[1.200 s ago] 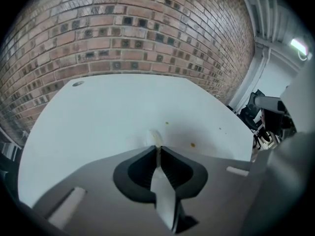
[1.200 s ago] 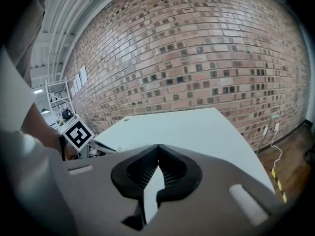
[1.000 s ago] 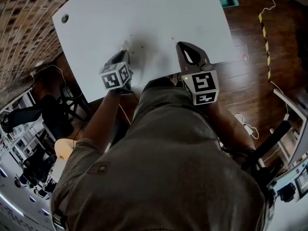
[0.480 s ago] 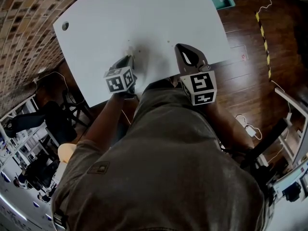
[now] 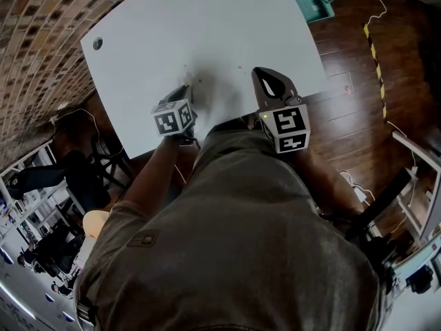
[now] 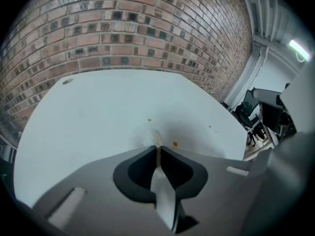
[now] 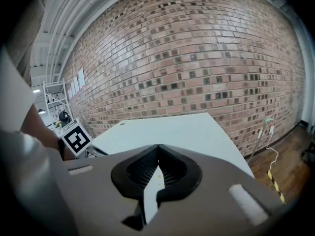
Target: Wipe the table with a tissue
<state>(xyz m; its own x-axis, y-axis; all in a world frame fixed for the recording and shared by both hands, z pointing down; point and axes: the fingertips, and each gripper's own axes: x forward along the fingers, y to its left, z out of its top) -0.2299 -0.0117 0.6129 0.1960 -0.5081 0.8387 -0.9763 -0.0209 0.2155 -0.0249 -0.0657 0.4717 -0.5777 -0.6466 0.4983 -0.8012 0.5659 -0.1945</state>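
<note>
A brick wall (image 5: 34, 19) and a wooden floor (image 5: 351, 61) are seen around a white table (image 5: 207, 26), whose near edge is met by the person's olive-shirted torso (image 5: 234, 240). A round cable hole (image 5: 97, 43) is set in the table's far left corner, and a teal container (image 5: 313, 5) is seen on the floor beyond its far right corner. The bare left forearm (image 5: 148, 178) is stretched forward from a bent elbow, and the left gripper (image 5: 183, 90) is tilted down so that its tips are brought to the tabletop near the front edge. In the left gripper view its jaws are seen pressed together on a small crumpled tissue (image 6: 154, 137), which is pinched at the tips and held against the table surface. The right arm is mostly hidden by the torso; the right gripper (image 5: 262, 74) is held over the near edge of the table, well apart from the left one, pointed away from the person and roughly level toward the wall. In the right gripper view its jaws are seen closed tip to tip with nothing between them. A few small brown spots (image 6: 175, 143) are scattered on the table just beyond the tissue.
</note>
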